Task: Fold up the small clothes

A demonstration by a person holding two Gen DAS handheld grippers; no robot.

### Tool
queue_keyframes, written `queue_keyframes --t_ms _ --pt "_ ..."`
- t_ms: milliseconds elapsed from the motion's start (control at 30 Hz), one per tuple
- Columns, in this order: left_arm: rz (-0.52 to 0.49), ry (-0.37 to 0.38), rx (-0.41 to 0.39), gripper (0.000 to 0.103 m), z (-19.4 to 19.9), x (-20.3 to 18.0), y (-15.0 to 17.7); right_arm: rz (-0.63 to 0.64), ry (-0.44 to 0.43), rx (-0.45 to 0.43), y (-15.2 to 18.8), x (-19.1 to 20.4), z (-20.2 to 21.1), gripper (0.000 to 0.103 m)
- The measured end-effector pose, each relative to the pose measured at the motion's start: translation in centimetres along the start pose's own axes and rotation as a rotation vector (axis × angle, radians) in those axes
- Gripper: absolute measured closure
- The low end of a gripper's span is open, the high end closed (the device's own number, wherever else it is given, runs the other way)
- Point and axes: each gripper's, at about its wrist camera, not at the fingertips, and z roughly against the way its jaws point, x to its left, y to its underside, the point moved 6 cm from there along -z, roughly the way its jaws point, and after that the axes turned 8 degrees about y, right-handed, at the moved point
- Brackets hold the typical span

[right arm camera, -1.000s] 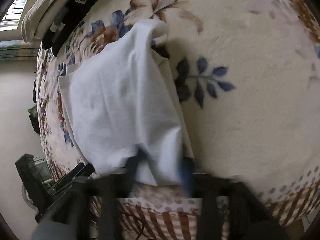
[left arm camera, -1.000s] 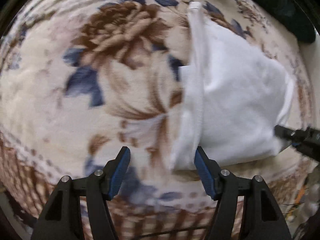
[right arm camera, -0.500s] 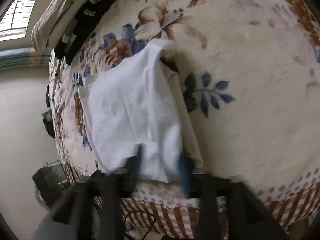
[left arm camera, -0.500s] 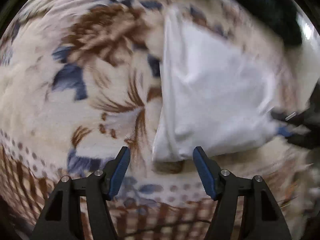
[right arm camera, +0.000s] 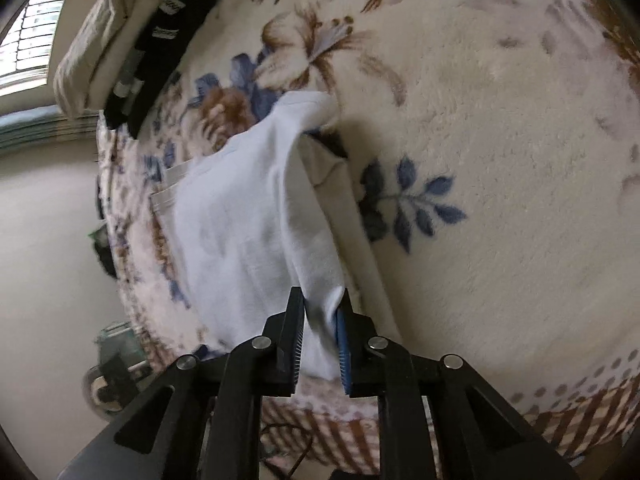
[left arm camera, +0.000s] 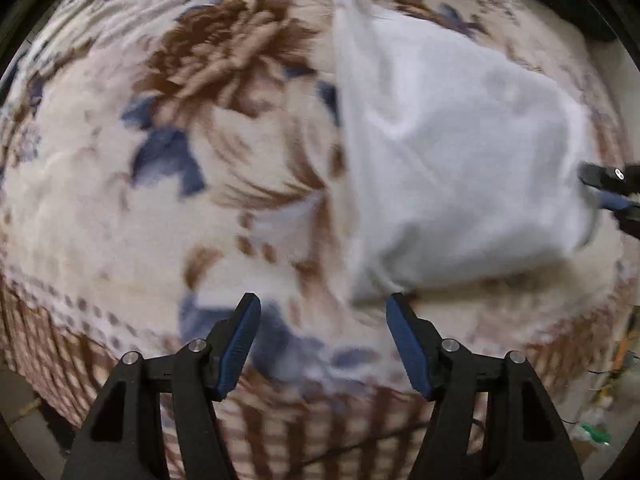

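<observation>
A white garment [left arm camera: 452,160] lies partly folded on a floral blanket [left arm camera: 224,176]. My left gripper [left arm camera: 322,312] is open and empty, just short of the garment's near left corner. My right gripper [right arm camera: 322,304] is shut on the garment's near corner [right arm camera: 320,320], with white cloth pinched between the jaws; its tip also shows at the right edge of the left wrist view [left arm camera: 608,190]. In the right wrist view the garment [right arm camera: 248,232] lies over a cream under-layer [right arm camera: 344,208].
The blanket's striped brown border [left arm camera: 280,412] hangs over the near edge. Dark and beige folded clothes [right arm camera: 132,44] are stacked at the far end of the bed by a window. Clutter sits on the floor at the left [right arm camera: 108,364].
The right gripper has closed in on the garment's corner and now shows sharply, pinching the cloth. The left gripper stayed open while its view swung back and forth; the garment's corner now lies just off its right finger.
</observation>
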Motion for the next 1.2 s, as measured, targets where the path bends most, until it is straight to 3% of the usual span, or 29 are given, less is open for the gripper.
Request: queue_keyframes --t_ms 67,200,267,333,400,467,567,600,700,800,867,933,1000,1100,1200 --pt "0.024 0.086 0.002 0.04 -0.7 -1.3 1.2 0.009 -0.028 0.013 0.5 0.2 0.0 0.046" --pt "0.082 0.09 -0.01 0.043 -2.8 -1.1 1.3 0.032 0.004 0.07 1.6 0.2 -2.1 0.048" --pt "0.079 0.041 0.005 0.048 -3.1 -0.5 0.8 0.028 0.052 0.061 1.7 -0.6 -2.9 0.064" --pt "0.057 -0.014 0.03 0.046 -2.6 -0.1 0.7 0.023 0.106 0.042 1.5 -1.5 -2.9 0.064" --pt "0.054 0.001 0.041 0.046 -1.3 0.4 0.5 0.015 0.081 0.041 1.2 -1.8 -2.5 0.064" --pt "0.081 0.072 0.023 0.047 0.6 1.5 0.4 0.026 0.029 0.032 0.9 -1.6 -1.6 0.063" --pt "0.183 0.261 -0.073 0.043 3.0 3.2 -1.9 0.031 -0.039 -0.019 -0.2 -1.8 -0.4 0.044" --pt "0.209 0.349 -0.112 0.037 3.3 3.5 -3.0 0.03 -0.065 -0.026 -0.7 -1.7 -0.4 0.041" --pt "0.257 0.57 -0.143 0.034 1.2 3.3 -6.4 0.015 -0.183 0.032 -2.1 -1.7 -2.4 0.041" --pt "0.255 0.622 -0.067 0.034 -2.3 1.5 -8.1 0.03 -0.257 0.08 -3.1 -1.4 -4.9 0.04" --pt "0.206 0.622 -0.082 0.037 -2.7 0.4 -8.2 0.046 -0.285 0.084 -3.0 -0.4 -6.1 0.04" --pt "0.167 0.638 -0.123 0.042 -1.8 0.0 -8.9 0.06 -0.294 0.079 -3.0 0.1 -6.6 0.043" --pt "0.145 0.652 -0.135 0.081 -2.0 -0.6 -9.8 0.069 -0.299 0.067 -2.9 0.7 -6.7 0.073" --pt "0.135 0.658 -0.162 0.087 -0.4 -1.1 -10.1 0.058 -0.303 0.048 -2.8 1.2 -6.1 0.084" --pt "0.129 0.681 -0.19 0.087 1.6 -1.3 -10.1 0.052 -0.29 0.009 -2.7 2.8 -4.8 0.087"
